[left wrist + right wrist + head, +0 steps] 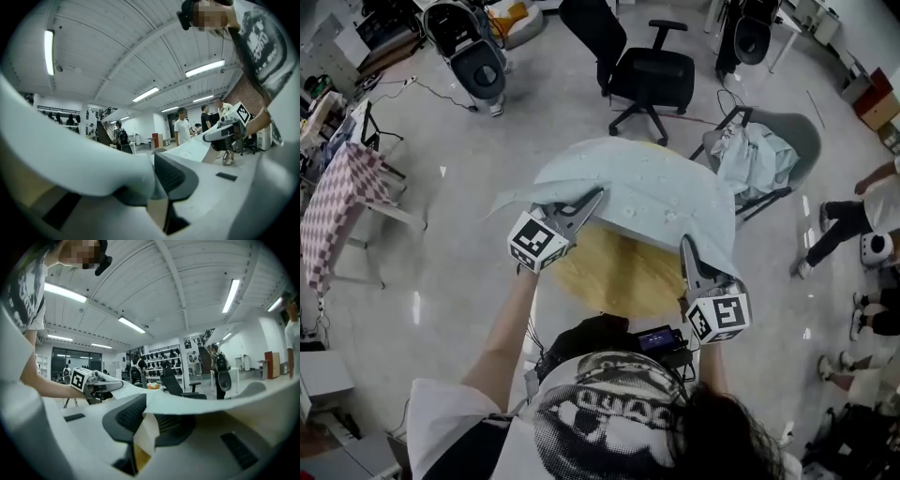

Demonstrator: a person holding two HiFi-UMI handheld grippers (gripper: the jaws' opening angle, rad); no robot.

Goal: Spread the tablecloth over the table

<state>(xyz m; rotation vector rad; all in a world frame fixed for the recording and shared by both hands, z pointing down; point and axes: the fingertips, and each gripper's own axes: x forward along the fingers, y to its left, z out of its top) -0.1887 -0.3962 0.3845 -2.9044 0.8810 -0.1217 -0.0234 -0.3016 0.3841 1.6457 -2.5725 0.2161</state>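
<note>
A pale blue tablecloth [649,187] covers the far half of the round wooden table [614,278]; the near half shows bare wood. My left gripper [592,201] is shut on the cloth's near left edge, and a flap of cloth trails off to the left of it. My right gripper [687,246] is shut on the near right edge, over the table's right side. In the left gripper view the cloth [70,154] runs into the closed jaws of the left gripper [161,190]. In the right gripper view the cloth [211,401] is pinched in the right gripper [140,430].
A black office chair [652,75] stands beyond the table. A grey chair [773,150] with cloth heaped on it is close at the far right. A checked table [342,202] stands at the left. People [862,220] sit or stand along the right edge.
</note>
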